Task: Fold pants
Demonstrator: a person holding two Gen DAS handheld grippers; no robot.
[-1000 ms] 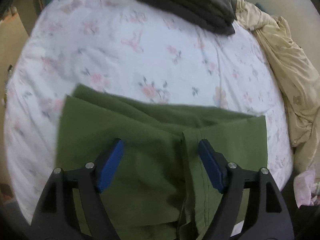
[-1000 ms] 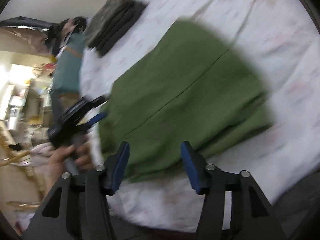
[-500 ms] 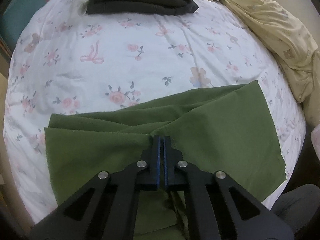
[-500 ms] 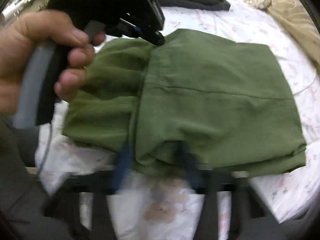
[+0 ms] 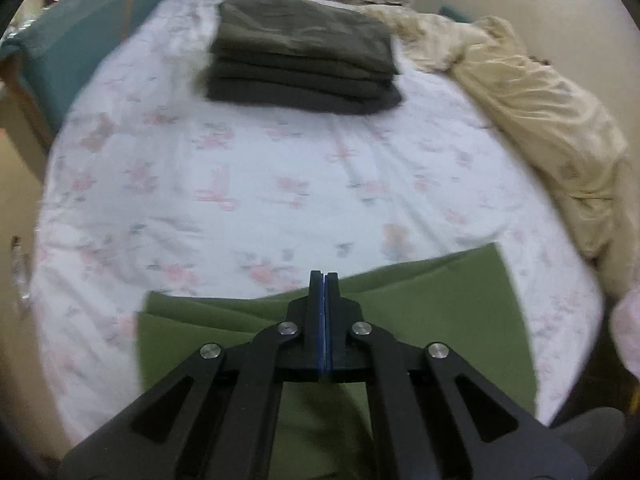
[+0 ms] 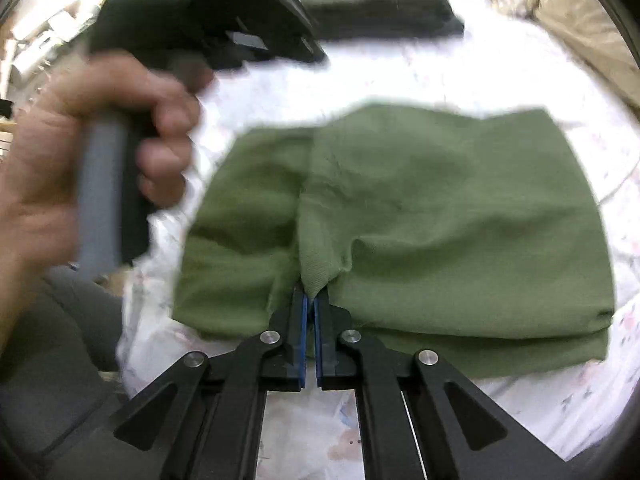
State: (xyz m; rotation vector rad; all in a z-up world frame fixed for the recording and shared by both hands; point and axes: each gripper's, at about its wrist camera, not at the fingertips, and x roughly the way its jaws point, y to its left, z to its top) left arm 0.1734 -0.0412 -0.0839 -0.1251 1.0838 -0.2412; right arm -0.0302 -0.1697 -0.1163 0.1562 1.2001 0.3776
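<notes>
The folded green pants [image 6: 420,216] lie on the floral bed sheet [image 5: 280,168] near its front edge. They also show in the left wrist view [image 5: 420,320]. My right gripper [image 6: 311,300] is shut on a pinched ridge of the green pants at their near edge. My left gripper [image 5: 324,280] is shut with nothing between its pads, held above the pants' far edge. In the right wrist view the left gripper's body [image 6: 240,20] and the hand [image 6: 100,140] holding it are at the upper left, above the pants.
A stack of folded dark pants [image 5: 304,52] sits at the far side of the bed. A crumpled beige blanket [image 5: 540,120] lies along the right side. A teal board [image 5: 80,32] borders the left. The bed's front edge is close to me.
My right gripper has shut on the pants' near edge. My left gripper let go of the fabric, stayed shut and lifted away toward the far side.
</notes>
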